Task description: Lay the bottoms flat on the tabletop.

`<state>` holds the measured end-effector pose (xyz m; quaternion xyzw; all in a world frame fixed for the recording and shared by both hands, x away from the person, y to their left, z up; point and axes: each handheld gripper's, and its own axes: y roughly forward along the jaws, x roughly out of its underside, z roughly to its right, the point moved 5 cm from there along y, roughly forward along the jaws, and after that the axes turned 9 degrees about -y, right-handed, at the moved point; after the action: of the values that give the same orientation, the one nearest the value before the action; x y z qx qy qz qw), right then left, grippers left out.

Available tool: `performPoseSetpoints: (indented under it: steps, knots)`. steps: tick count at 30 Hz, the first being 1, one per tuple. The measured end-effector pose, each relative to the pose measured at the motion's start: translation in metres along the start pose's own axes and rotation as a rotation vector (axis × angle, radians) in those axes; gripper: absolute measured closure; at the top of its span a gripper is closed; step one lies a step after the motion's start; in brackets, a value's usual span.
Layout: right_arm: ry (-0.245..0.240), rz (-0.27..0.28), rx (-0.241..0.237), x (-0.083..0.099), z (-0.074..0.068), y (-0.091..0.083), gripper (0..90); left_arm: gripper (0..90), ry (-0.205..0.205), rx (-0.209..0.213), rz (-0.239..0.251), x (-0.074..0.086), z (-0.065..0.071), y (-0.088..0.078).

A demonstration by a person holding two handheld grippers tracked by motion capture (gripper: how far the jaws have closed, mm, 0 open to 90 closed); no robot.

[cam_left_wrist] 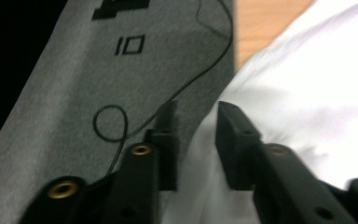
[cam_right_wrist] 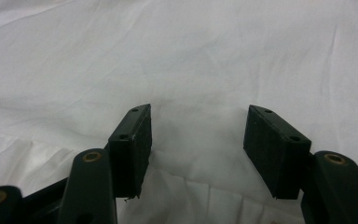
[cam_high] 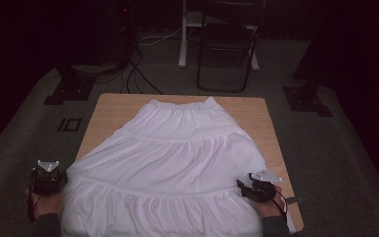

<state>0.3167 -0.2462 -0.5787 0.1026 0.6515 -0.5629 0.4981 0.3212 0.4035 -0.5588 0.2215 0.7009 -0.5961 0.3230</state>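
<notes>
skirt (cam_high: 172,163) hem: cut off by the bottom edge in the high view | tabletop (cam_high: 271,143) near half: mostly hidden under the skirt | left gripper (cam_left_wrist: 196,140): view blurred, cannot tell whether cloth lies between the jaws | forearms: cut off at the bottom edge | room behind the chair (cam_high: 227,49): too dark to tell

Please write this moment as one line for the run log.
object: white skirt flat on wooden table | left gripper: open at skirt's edge | right gripper: open over skirt
</notes>
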Motion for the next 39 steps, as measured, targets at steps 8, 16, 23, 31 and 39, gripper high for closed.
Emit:
performPoseSetpoints:
  steps: [8, 16, 23, 31, 39]
  knots:
    - [0.001, 0.014, 0.009, -0.001, 0.0, -0.003, 41.6, 57.6, 0.052, 0.115, 0.085, -0.008, 0.045, -0.022]
    - [0.03, 0.008, 0.02, -0.004, 0.007, -0.014, 43.4, 55.4, 0.134, 0.251, 0.096, 0.005, 0.107, -0.026]
    - [0.05, 0.036, 0.127, -0.009, 0.029, -0.045, 59.2, 53.6, 0.161, 0.3, 0.072, 0.019, 0.131, -0.019]
    - [0.119, -0.034, 0.217, 0.014, 0.058, -0.07, 75.6, 51.0, 0.136, 0.304, 0.058, 0.024, 0.132, -0.014]
    - [0.173, -0.144, 0.215, 0.058, 0.058, -0.078, 65.1, 48.5, 0.122, 0.306, 0.051, 0.024, 0.13, -0.013]
